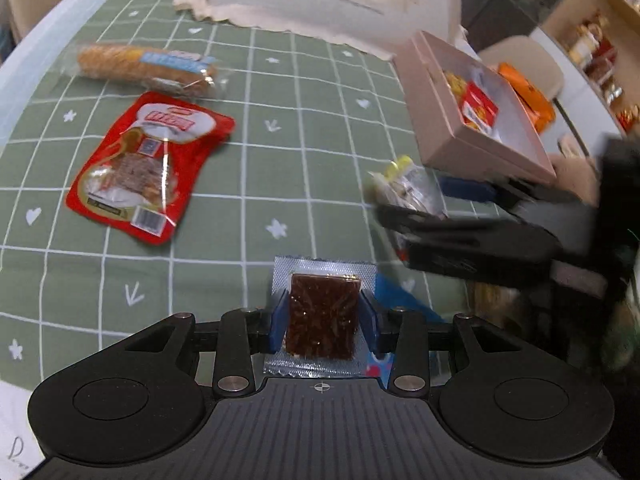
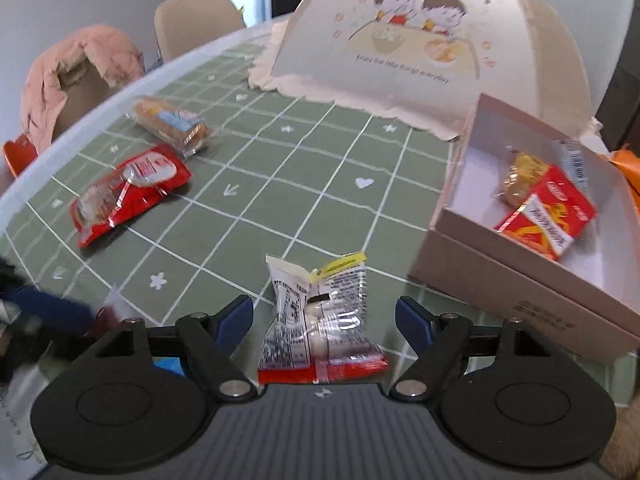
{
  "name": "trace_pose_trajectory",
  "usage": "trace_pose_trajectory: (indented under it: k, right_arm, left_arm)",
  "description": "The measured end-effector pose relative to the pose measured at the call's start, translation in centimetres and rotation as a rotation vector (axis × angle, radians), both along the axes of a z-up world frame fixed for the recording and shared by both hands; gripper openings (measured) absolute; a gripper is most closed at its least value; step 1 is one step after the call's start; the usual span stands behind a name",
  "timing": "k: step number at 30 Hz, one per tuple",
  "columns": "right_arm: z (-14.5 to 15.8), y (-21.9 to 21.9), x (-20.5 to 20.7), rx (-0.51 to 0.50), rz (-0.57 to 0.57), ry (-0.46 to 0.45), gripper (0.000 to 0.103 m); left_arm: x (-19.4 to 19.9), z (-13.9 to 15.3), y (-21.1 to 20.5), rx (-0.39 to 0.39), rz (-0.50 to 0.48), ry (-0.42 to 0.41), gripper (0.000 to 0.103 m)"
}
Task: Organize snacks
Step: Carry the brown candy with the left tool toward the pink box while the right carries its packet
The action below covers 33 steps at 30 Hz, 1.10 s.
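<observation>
My left gripper [image 1: 323, 314] is shut on a clear packet of dark brown snack [image 1: 322, 320], held just above the green checked tablecloth. My right gripper [image 2: 325, 316] is open, its blue pads on either side of a clear, white and red snack packet [image 2: 320, 320] that lies on the cloth; that packet also shows in the left wrist view [image 1: 408, 190]. A pink open box [image 2: 532, 280] to the right holds a red packet [image 2: 546, 218] and a gold-wrapped snack [image 2: 520, 180]. A red pouch [image 1: 148, 168] and a wrapped bread roll [image 1: 148, 68] lie at the left.
A folded food-cover tent [image 2: 404, 36] with cartoon children stands at the back of the table. An orange bag [image 1: 528, 96] lies behind the box. A chair with a pink jacket [image 2: 76, 76] stands beyond the table's far-left edge. Shelves with goods [image 1: 600, 40] are at the far right.
</observation>
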State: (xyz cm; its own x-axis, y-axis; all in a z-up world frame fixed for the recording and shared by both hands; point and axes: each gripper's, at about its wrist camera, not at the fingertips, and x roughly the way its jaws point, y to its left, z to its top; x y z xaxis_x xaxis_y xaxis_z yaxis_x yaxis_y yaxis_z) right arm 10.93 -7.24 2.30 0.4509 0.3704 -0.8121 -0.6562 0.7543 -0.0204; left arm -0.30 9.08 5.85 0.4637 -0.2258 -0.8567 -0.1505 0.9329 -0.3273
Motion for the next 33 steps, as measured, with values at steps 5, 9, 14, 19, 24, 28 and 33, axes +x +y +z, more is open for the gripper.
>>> trace_pose_trajectory:
  k: [5, 9, 14, 19, 24, 28, 33]
  right_arm:
    - [0.9, -1.5, -0.4, 0.033, -0.012, 0.033, 0.053]
    - [4.2, -5.1, -2.1, 0.082, -0.043, -0.034, 0.053]
    - [7.7, -10.6, -4.0, 0.111, -0.148, -0.098, 0.053]
    - [7.0, -13.2, -5.8, 0.097, -0.225, -0.087, 0.053]
    - [5.7, -11.8, -5.7, 0.137, -0.202, -0.035, 0.053]
    - [5.0, -8.4, -4.4, 0.142, -0.144, -0.031, 0.053]
    - [3.0, -4.9, -3.0, 0.096, -0.097, -0.004, 0.054]
  left_arm:
    - [-0.5, 1.1, -1.2, 0.001, -0.012, -0.03, 0.012]
    - [0.0, 1.9, -2.2, -0.001, -0.053, -0.042, 0.013]
    - [0.5, 2.6, -2.7, 0.021, -0.089, -0.062, 0.014]
    - [0.6, 2.2, -2.4, 0.095, -0.158, -0.057, 0.019]
    - [0.0, -0.2, -4.6, 0.308, -0.354, -0.024, 0.021]
    - [0.0, -1.6, -4.5, 0.381, -0.369, -0.045, 0.025]
    - [2.0, -2.1, -2.3, 0.42, -0.258, -0.088, 0.027]
